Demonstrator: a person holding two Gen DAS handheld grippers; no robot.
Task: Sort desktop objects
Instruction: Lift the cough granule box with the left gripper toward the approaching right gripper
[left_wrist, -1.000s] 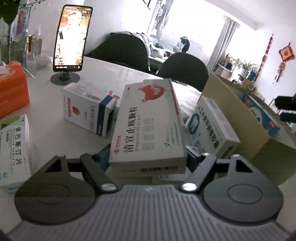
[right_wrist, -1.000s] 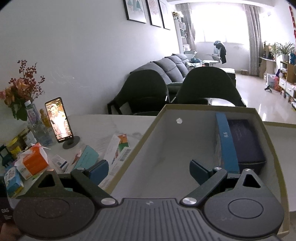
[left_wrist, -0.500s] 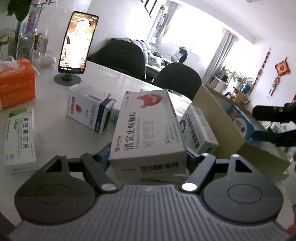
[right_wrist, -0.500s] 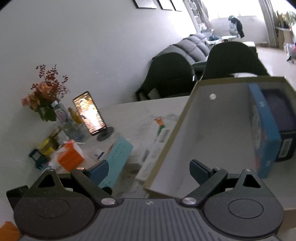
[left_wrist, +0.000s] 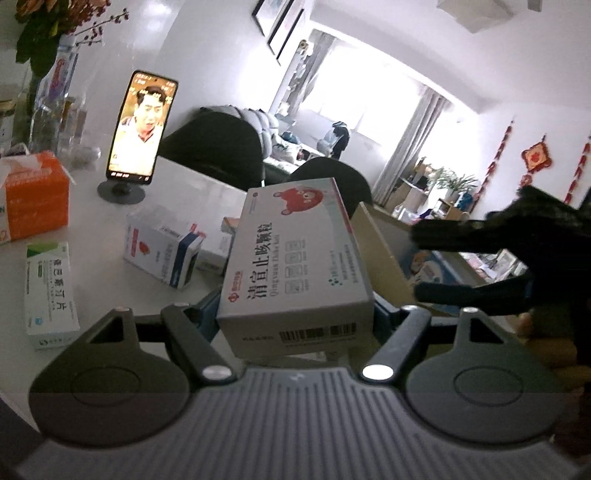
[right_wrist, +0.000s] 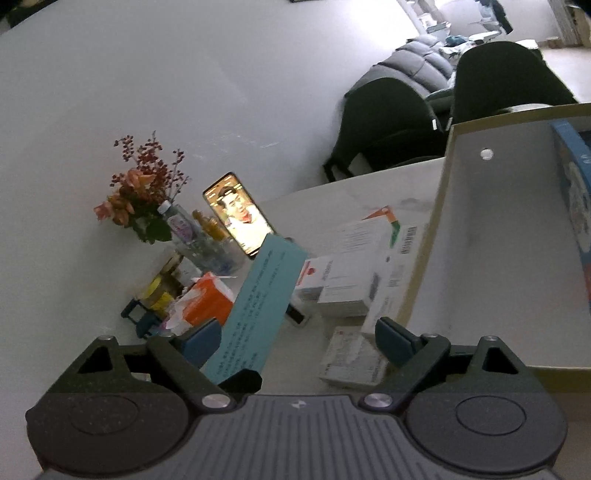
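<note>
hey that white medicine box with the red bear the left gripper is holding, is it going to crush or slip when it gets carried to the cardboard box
The medicine box is thin printed card, so it probably dents under a hard squeeze. It looks light for its size. The left gripper clamps only its near end, leaving most of it sticking out forward, so it may sag or twist on a fast swing toward the cardboard box.
</note>
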